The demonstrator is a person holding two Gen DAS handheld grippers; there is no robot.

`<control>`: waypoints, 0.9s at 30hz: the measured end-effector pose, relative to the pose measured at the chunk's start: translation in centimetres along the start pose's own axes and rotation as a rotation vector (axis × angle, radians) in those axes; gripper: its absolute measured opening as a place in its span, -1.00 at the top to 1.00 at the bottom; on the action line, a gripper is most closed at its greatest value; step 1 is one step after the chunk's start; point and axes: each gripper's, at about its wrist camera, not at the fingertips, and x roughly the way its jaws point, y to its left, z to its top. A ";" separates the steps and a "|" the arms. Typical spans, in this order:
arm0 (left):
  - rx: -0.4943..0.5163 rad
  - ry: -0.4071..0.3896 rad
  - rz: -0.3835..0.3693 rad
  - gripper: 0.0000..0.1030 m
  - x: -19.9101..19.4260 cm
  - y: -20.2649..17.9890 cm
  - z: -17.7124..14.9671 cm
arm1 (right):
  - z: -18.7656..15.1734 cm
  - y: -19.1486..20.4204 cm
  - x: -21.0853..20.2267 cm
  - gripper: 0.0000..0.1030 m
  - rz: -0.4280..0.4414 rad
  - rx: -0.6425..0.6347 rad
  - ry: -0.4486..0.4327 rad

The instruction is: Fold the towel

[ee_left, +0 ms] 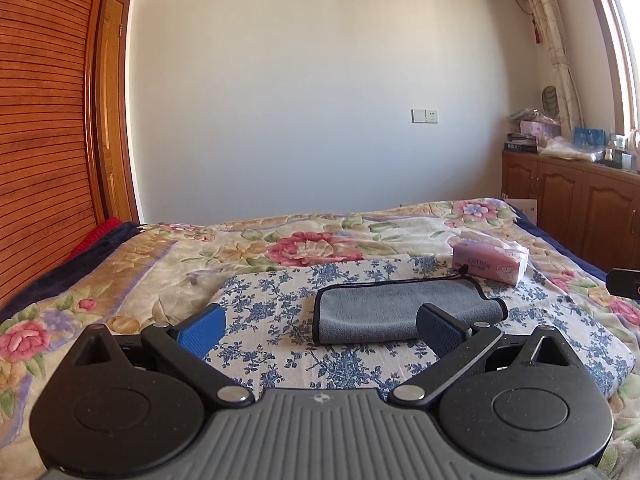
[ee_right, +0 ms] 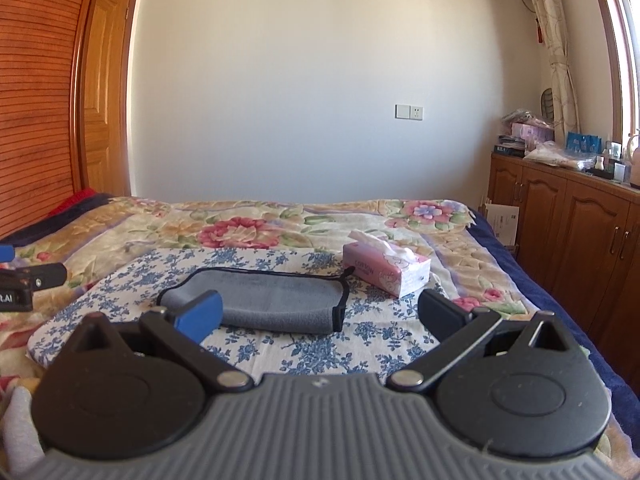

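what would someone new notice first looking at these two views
Probably the grey towel, already folded over, lying on a blue-flowered pad in the middle of a bright floral bedspread. Next, the pink tissue pack just beyond the towel's right end. Both the left gripper and right gripper hover open, holding nothing.

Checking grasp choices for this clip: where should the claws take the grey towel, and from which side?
The grey towel lies flat, apparently already folded, on the blue-floral pad. Probably best to pinch the two near corners of its black-trimmed edge from the near side: left claw at the near-left corner, right claw at the near-right, where the edge rolls up. Both stand open.
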 end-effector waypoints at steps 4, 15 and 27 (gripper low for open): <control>-0.009 -0.008 -0.004 -1.00 -0.1 0.1 0.0 | 0.1 -0.1 -0.1 -1.00 -0.010 -0.001 -0.009; 0.002 0.003 -0.018 -1.00 -0.1 0.1 -0.1 | 0.0 0.1 0.0 -1.00 -0.015 -0.005 -0.010; 0.004 0.008 -0.021 -1.00 0.0 0.1 -0.1 | 0.0 0.1 0.0 -1.00 -0.014 -0.006 -0.010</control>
